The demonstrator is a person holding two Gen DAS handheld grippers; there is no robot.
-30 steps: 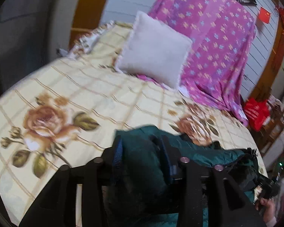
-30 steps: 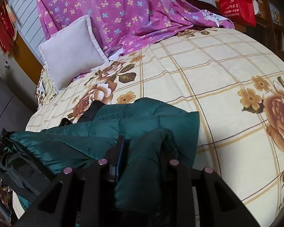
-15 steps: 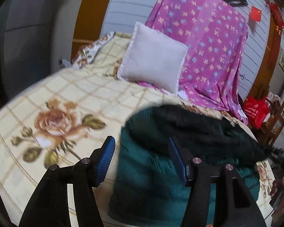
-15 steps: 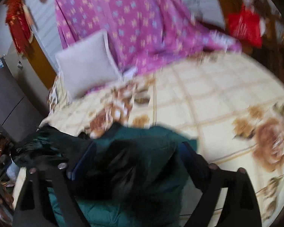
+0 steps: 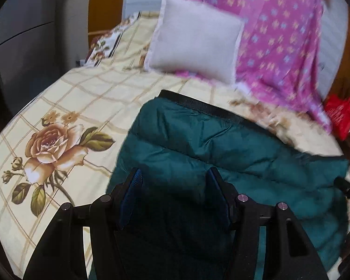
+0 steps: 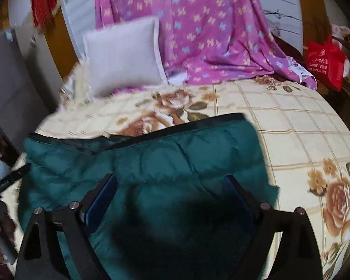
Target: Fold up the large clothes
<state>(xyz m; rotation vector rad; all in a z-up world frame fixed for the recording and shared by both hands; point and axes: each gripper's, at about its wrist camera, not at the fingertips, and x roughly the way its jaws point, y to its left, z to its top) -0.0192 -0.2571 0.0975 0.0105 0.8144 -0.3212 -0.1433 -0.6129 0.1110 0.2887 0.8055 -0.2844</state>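
Both grippers have let go since a second ago — the left gripper (image 5: 173, 193) and right gripper (image 6: 171, 198) now hang with fingers spread wide, clasping nothing, over the teal puffer jacket (image 5: 221, 154), which lies folded on the rose-print bedsheet (image 5: 65, 98) — white pillow (image 5: 193, 39) beyond.

Both wrist cameras look forward from close above the teal jacket (image 5: 221, 158) toward the bed's head; the white pillow (image 5: 196, 44) and pink floral sheet (image 6: 198, 23) fill each frame's upper half, shared.
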